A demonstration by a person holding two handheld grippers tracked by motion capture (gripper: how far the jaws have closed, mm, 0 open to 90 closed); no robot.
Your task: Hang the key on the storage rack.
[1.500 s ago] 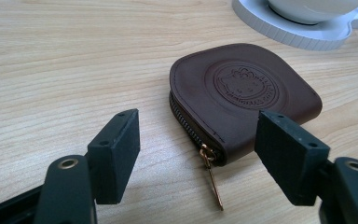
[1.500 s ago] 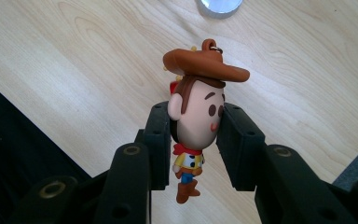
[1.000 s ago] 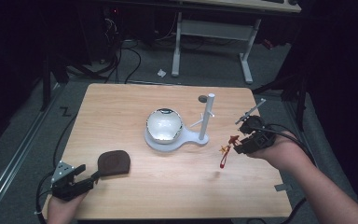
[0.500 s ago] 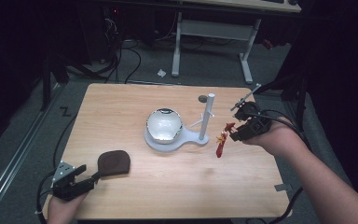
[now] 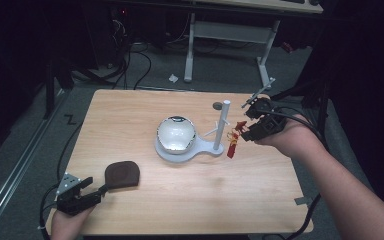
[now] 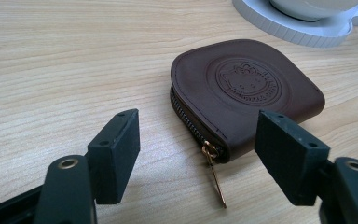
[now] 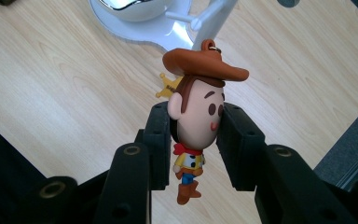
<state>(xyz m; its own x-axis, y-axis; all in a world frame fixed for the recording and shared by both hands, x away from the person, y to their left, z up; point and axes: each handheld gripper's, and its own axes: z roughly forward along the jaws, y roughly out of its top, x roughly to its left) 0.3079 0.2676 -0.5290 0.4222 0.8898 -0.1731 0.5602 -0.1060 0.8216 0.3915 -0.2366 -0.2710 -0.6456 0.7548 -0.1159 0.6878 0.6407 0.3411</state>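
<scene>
A small cowboy figure keychain (image 7: 196, 109) with a brown hat, big head and a gold ring on top is pinched by its head between the pads of my right gripper (image 7: 196, 126). In the high view my right gripper (image 5: 248, 129) holds the cowboy figure (image 5: 234, 137) in the air just right of the white stand's post (image 5: 222, 125). My left gripper (image 6: 196, 149) stands open at the table's front left, jaws on either side of the zip corner of a brown embossed coin pouch (image 6: 242, 93), pads apart from it. The same left gripper (image 5: 87, 192) and pouch (image 5: 122, 174) appear in the high view.
A white stand base (image 5: 180, 151) carries a shiny dome (image 5: 176, 133) and a peg post with side pegs. A small dark disc (image 5: 217, 105) lies behind the post. The light wooden table (image 5: 190, 200) has dark floor, cables and a metal frame around it.
My right gripper has risen and moved left and away with the cowboy figure, from the table's right side up to the stand's post. The left gripper and pouch have stayed put.
</scene>
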